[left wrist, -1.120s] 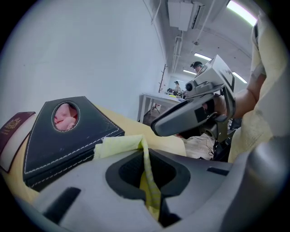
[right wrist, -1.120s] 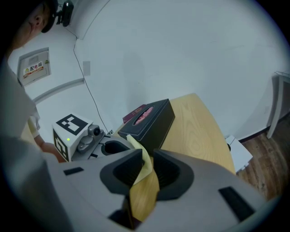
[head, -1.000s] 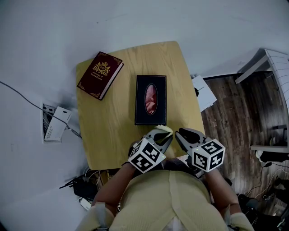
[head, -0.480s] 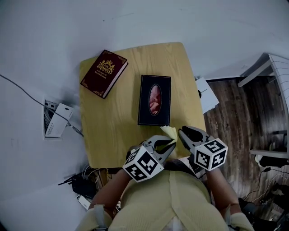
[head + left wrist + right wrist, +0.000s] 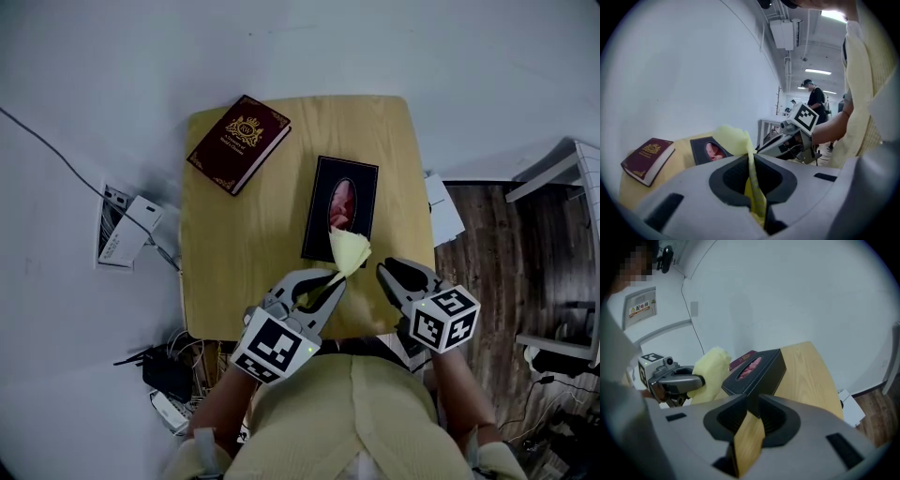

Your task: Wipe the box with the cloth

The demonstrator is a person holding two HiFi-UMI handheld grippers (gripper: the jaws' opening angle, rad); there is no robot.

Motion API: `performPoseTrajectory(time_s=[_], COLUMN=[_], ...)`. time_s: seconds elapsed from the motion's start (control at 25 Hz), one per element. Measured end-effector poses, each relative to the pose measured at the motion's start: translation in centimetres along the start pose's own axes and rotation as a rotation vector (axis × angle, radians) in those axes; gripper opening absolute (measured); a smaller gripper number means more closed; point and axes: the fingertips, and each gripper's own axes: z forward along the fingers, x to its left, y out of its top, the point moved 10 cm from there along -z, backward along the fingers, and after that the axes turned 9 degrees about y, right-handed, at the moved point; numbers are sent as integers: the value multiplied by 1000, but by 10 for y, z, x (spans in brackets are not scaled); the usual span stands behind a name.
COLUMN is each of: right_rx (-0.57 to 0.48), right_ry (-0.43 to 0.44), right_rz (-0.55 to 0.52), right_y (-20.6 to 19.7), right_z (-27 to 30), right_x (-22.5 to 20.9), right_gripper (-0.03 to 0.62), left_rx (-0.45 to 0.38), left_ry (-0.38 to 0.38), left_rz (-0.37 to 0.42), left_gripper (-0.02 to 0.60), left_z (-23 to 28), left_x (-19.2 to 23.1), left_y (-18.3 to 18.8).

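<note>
A black box [image 5: 341, 208] with an oval opening showing pink lies lengthwise on the small wooden table [image 5: 244, 253]. My left gripper [image 5: 328, 282] is shut on a pale yellow cloth [image 5: 349, 250], which sticks up from the jaws over the box's near end. In the left gripper view the cloth [image 5: 732, 137] rises between the jaws [image 5: 750, 161], with the box [image 5: 710, 150] beyond. My right gripper [image 5: 391, 273] hovers to the right by the table's near edge. Its jaws [image 5: 750, 405] stand slightly apart with nothing between them, pointing at the box [image 5: 757, 370].
A dark red book [image 5: 239, 142] lies at the table's far left corner. A white adapter [image 5: 120, 234] and cables [image 5: 169, 375] lie on the floor to the left. A white sheet [image 5: 442, 214] and shelving [image 5: 577, 164] are to the right. People [image 5: 815, 101] stand in the background.
My left gripper has risen and swung away from the right one, lifting the yellow cloth up to the box's near end. The right gripper has barely moved.
</note>
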Motion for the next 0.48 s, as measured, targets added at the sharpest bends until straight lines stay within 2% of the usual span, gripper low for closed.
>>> performPoseTrajectory(time_s=[0.16, 0.28, 0.36, 0.48], right_rx=[7, 21, 34, 55], right_ry=[56, 97, 124, 154], right_rz=[-34, -52, -56, -67], right_y=[10, 16, 18, 19], right_z=[8, 15, 20, 28], right_x=[1, 1, 2, 6], right_gripper=[89, 92, 119, 147], left_rx=[-8, 25, 45, 70], left_ry=[186, 327, 415, 494], left_rz=[-61, -145, -205, -267], left_gripper=[29, 29, 29, 29], left_z=[-16, -25, -29, -31], left_x=[22, 33, 39, 43], left_y=[-4, -17, -27, -41])
